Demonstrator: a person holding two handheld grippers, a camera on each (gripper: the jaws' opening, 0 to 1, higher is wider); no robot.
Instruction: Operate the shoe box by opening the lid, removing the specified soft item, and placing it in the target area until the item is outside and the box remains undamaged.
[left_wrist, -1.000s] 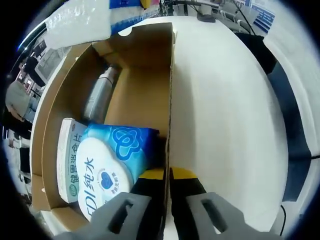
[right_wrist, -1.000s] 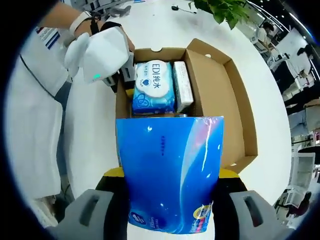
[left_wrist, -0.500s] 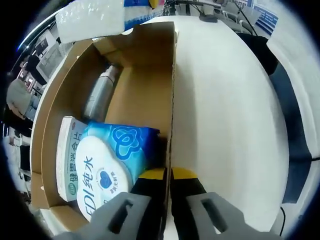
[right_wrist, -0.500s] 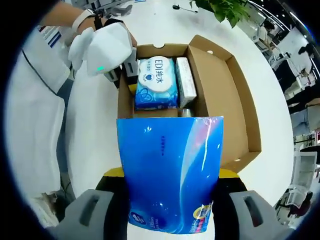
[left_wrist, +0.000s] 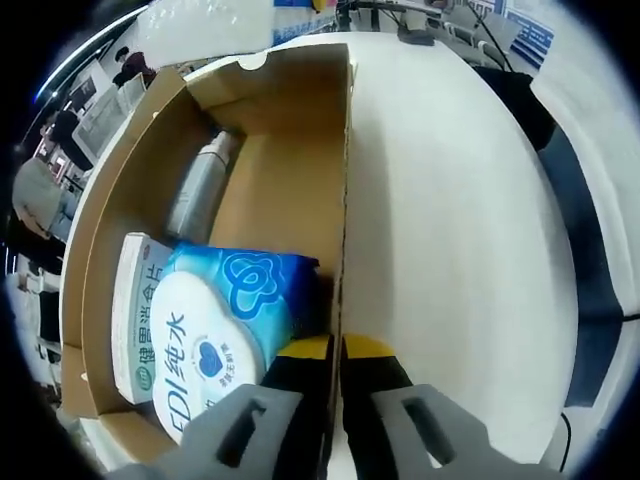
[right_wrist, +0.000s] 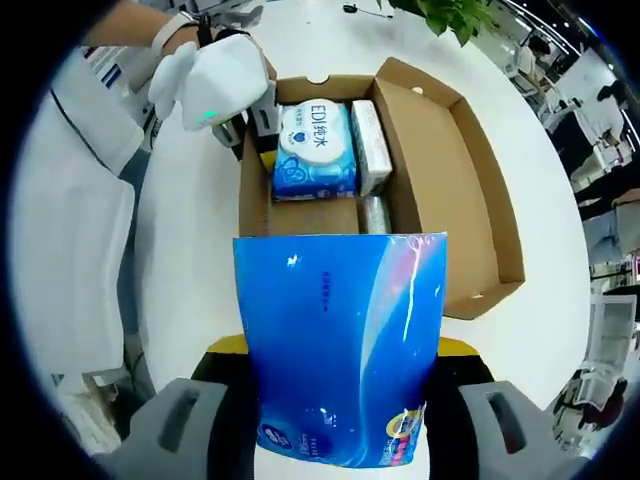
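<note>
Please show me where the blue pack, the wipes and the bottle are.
Blue pack (right_wrist: 340, 345), right gripper view, middle of its front.
Wipes (right_wrist: 314, 148), right gripper view, white label.
Bottle (left_wrist: 203, 187), left gripper view, its body.

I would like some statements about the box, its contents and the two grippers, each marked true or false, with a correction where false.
1. The right gripper holds a blue soft pack between its jaws. True.
2. The shoe box is closed. False: its lid stands open and the inside shows.
3. The left gripper is shut on the box's side wall. True.
4. The white and blue wipes pack lies on the table outside the box. False: it lies inside the box.
5. A silver bottle lies in the box. True.
6. The box holds a red shoe. False: only packs and the bottle show.
</note>
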